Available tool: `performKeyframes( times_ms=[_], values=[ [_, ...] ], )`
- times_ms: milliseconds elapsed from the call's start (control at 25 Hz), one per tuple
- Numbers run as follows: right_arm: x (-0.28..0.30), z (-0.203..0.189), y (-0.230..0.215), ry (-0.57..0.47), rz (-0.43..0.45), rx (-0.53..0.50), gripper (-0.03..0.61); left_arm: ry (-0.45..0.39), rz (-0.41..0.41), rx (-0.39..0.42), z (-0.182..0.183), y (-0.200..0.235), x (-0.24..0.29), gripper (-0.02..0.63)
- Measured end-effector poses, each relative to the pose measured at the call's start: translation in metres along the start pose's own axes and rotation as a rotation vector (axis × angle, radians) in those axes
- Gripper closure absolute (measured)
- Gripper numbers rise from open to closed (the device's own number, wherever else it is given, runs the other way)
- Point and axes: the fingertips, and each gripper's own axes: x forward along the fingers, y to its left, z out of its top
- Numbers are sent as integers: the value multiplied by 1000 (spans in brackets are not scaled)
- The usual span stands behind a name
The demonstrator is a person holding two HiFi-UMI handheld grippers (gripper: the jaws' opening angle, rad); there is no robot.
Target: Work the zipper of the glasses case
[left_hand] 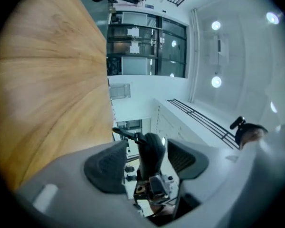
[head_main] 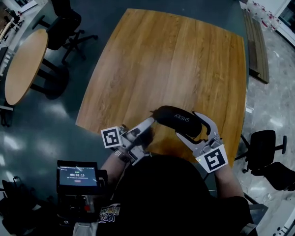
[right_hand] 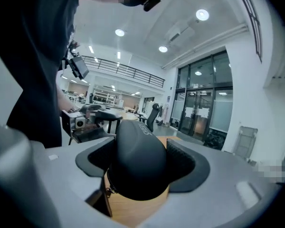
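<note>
Over wooden table (head_main: 162, 58), right tongs (head_main: 187, 125) apparently clamp glasses case (head_main: 176, 116).

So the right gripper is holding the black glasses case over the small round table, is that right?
Not quite. The right gripper does hold the black glasses case, but over the big squarish wooden table, near its front edge. The small round table stands apart, off to the left. The head view shows this.
</note>
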Motion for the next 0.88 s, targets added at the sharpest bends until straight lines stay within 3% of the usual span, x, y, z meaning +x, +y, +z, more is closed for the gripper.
performKeyframes(
  times_ms=[80,160,320,360,520,680,880],
  values=[
    [-6,-31,-16,57,-50,118,235,-28,39,15,5,7,-18,383],
    [-2,-67,-30,110,-76,158,236,4,61,54,-3,10,-27,435],
    [35,-132,-44,196,-93,151,236,167,131,248,-35,9,-30,601],
    [47,-146,-45,224,-83,150,236,207,148,289,-44,8,-30,615],
    [86,-189,-38,324,-1,128,236,280,186,358,-61,2,-41,615],
    [106,-219,-38,405,56,68,235,238,244,388,-57,1,-63,615],
    [110,-240,-42,454,93,47,236,169,291,364,-52,2,-89,614]
  ],
)
